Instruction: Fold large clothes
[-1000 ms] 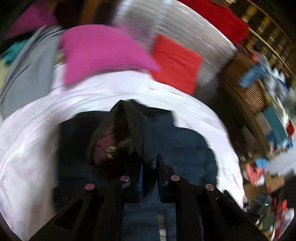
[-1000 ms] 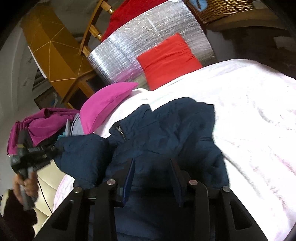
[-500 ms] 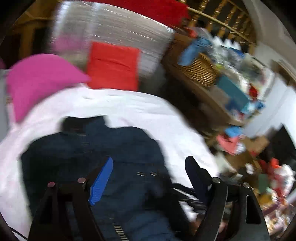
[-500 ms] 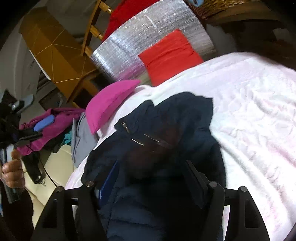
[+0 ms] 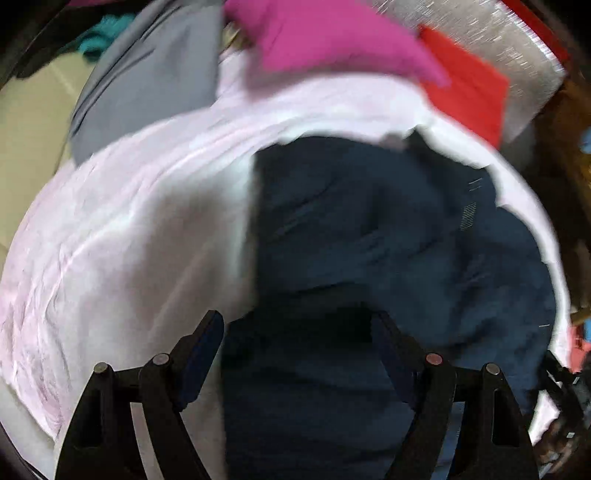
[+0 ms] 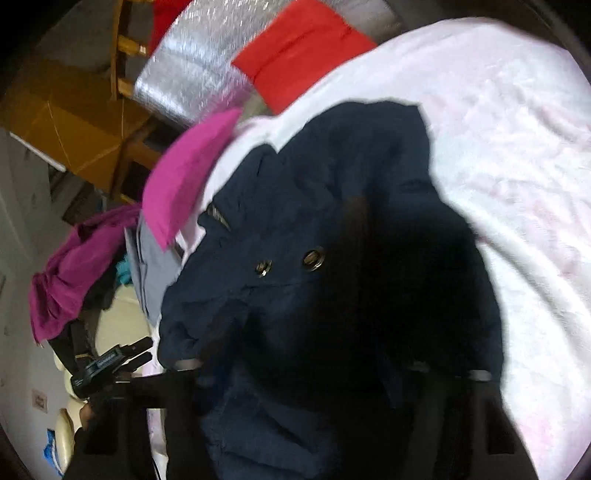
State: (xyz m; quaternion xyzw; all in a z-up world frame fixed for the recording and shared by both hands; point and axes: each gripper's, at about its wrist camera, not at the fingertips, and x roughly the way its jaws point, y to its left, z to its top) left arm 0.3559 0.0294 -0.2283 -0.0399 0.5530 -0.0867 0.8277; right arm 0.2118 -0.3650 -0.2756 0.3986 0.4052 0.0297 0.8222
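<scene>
Your left tool (image 5: 295,343) hangs spread over the navy jacket's (image 5: 388,240) left edge, with bare white bedding (image 5: 122,236) further left; your right tool's (image 6: 332,365) state is hidden under jacket folds.

Magenta pillow (image 5: 332,35), beyond the claw, upper centre. Red cushion (image 5: 465,79) right of it, leaning on silver foil panel (image 5: 517,48). Grey garment (image 5: 147,74), upper left. White bedcover (image 5: 122,221), left of the claw.

Left hand-held gripper over a dark jacket on a bed

The left hand-held gripper (image 5: 295,343) points down with its jaws wide apart, having just opened, above a navy jacket (image 5: 388,236) spread on a pale pink bedcover (image 5: 122,221). Beyond it lie a magenta pillow (image 5: 325,37), a red cushion (image 5: 465,85) and grey cloth (image 5: 147,77).
</scene>
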